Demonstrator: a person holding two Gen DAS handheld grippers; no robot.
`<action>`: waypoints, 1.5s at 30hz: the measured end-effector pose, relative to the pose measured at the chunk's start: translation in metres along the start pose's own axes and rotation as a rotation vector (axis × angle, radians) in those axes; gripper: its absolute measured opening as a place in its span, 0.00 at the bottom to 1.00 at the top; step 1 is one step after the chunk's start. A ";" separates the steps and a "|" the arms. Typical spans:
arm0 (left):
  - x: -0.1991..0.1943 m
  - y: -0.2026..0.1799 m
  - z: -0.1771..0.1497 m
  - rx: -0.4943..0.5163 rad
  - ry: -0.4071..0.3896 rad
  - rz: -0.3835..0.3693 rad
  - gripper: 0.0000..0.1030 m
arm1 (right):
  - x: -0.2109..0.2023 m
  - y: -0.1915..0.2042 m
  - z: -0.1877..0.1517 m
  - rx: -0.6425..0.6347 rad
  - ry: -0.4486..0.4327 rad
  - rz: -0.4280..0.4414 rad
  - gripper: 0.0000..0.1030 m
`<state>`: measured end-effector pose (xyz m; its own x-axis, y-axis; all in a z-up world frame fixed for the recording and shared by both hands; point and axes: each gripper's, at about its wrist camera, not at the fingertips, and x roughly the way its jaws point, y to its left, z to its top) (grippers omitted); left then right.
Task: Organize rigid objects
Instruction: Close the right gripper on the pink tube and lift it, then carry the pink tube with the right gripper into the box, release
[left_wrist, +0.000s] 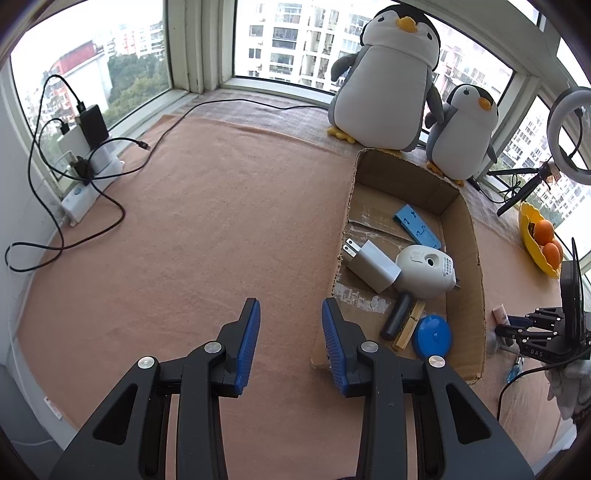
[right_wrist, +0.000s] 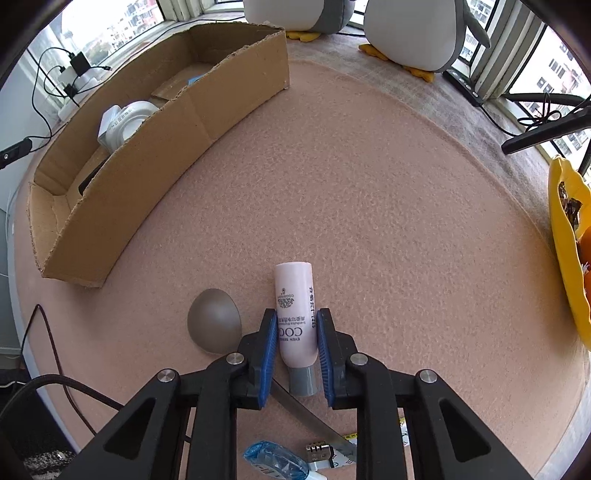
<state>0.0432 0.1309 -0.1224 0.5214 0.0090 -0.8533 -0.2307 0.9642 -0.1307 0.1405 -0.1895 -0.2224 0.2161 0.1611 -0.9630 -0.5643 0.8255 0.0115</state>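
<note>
Right tool (right_wrist: 295, 325) clamped around pink tube (right_wrist: 295, 310) lying on counter (right_wrist: 388, 221), cardboard box (right_wrist: 166, 129) ahead-left; left tool (left_wrist: 290, 317) spread, grasping nothing; risk of smooth tube slipping or pivoting on lift, grip falling near cap end.

both views are bright with soft daylight from the windows (left_wrist: 295, 40) along the far edge of the pink mat (left_wrist: 207, 229). panes near the picture edges are blown out to white. shadows on the mat are faint and diffuse; the cardboard box (right_wrist: 192, 122) casts only a thin dark line at its base. strong fisheye bending curves the window frames and box walls, with black vignette in the corners. focus is sharp mid-frame, softer at the rims.
</note>
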 end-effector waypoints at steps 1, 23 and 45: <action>0.001 0.000 0.000 0.000 0.003 -0.002 0.32 | 0.000 -0.003 -0.001 0.024 -0.006 0.008 0.17; 0.036 -0.025 0.006 0.108 0.050 -0.016 0.49 | -0.102 0.034 -0.012 0.268 -0.389 0.051 0.17; 0.063 -0.030 0.008 0.139 0.073 -0.027 0.10 | -0.090 0.112 0.045 0.173 -0.388 0.112 0.17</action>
<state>0.0892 0.1050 -0.1683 0.4637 -0.0323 -0.8854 -0.0989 0.9912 -0.0879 0.0941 -0.0874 -0.1228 0.4632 0.4187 -0.7811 -0.4666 0.8645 0.1867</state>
